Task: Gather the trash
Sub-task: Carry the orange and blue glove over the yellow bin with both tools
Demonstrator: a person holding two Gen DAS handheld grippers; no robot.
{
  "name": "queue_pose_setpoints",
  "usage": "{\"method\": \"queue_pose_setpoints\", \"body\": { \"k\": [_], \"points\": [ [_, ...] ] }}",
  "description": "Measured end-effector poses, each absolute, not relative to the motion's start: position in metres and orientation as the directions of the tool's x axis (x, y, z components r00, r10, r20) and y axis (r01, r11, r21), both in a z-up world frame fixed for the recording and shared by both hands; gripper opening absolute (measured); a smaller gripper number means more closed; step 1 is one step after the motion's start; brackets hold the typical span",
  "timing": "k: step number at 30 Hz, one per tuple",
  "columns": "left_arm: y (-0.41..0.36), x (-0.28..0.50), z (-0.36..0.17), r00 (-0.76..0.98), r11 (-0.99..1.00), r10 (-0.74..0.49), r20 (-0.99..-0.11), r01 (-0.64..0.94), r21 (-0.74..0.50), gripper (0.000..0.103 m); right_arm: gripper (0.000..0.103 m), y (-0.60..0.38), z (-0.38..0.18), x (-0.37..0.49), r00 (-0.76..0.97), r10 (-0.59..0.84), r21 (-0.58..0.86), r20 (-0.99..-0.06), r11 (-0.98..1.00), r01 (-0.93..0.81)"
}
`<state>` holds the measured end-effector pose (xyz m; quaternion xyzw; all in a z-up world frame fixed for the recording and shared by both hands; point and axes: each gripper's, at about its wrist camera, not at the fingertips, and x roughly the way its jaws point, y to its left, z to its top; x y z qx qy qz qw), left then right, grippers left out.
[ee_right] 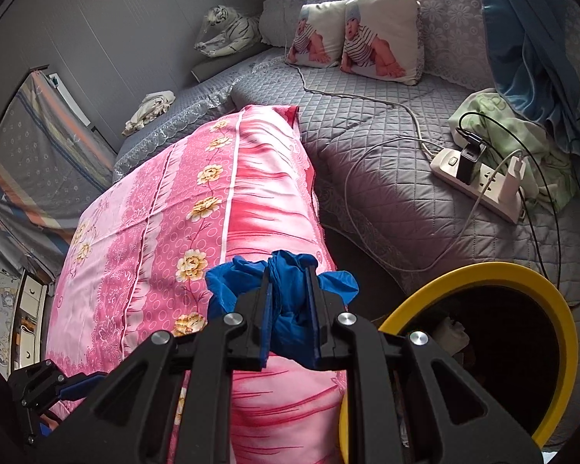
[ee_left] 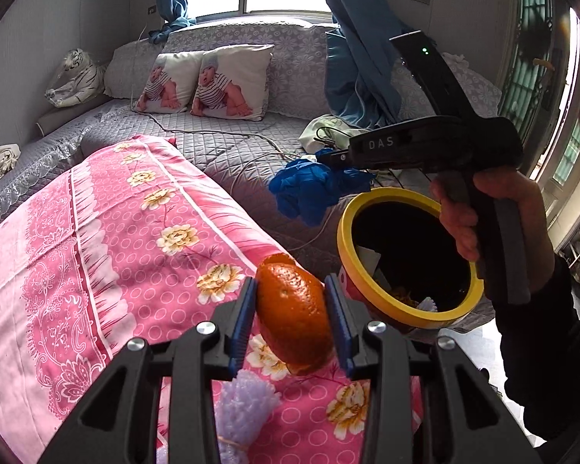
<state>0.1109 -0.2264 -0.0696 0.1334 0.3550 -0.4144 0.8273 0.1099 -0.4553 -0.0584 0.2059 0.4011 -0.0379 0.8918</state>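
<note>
My left gripper (ee_left: 290, 305) is shut on a large piece of orange peel (ee_left: 292, 317) and holds it above the pink floral quilt (ee_left: 108, 239), just left of the bin. My right gripper (ee_right: 289, 309) is shut on a crumpled blue glove (ee_right: 290, 301), held over the quilt's edge (ee_right: 197, 208) left of the bin. The right gripper also shows in the left wrist view (ee_left: 328, 156) with the glove (ee_left: 309, 189) hanging above the bin. The yellow-rimmed bin (ee_left: 367, 297) holds scraps of paper and peel; its rim shows at lower right in the right wrist view (ee_right: 522, 274).
A lilac foam net (ee_left: 243, 398) lies on the quilt under my left gripper. A white power strip (ee_right: 479, 181) with chargers and cables lies on the grey quilted bed (ee_right: 367, 147). Two baby-print pillows (ee_right: 359, 34), a plush tiger (ee_right: 232, 34) and blue curtains (ee_left: 359, 58) are beyond.
</note>
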Motion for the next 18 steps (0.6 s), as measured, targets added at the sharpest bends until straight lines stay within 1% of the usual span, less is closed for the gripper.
{"method": "queue_pose_setpoints", "body": {
  "k": [18],
  "points": [
    [-0.307,0.083,-0.057,0.309,0.477,-0.671,-0.674,0.876,-0.073,0.034,0.014,-0.545,-0.060,0.040,0.690,-0.069,0.337,-0.721,0.835,0.435]
  ]
}}
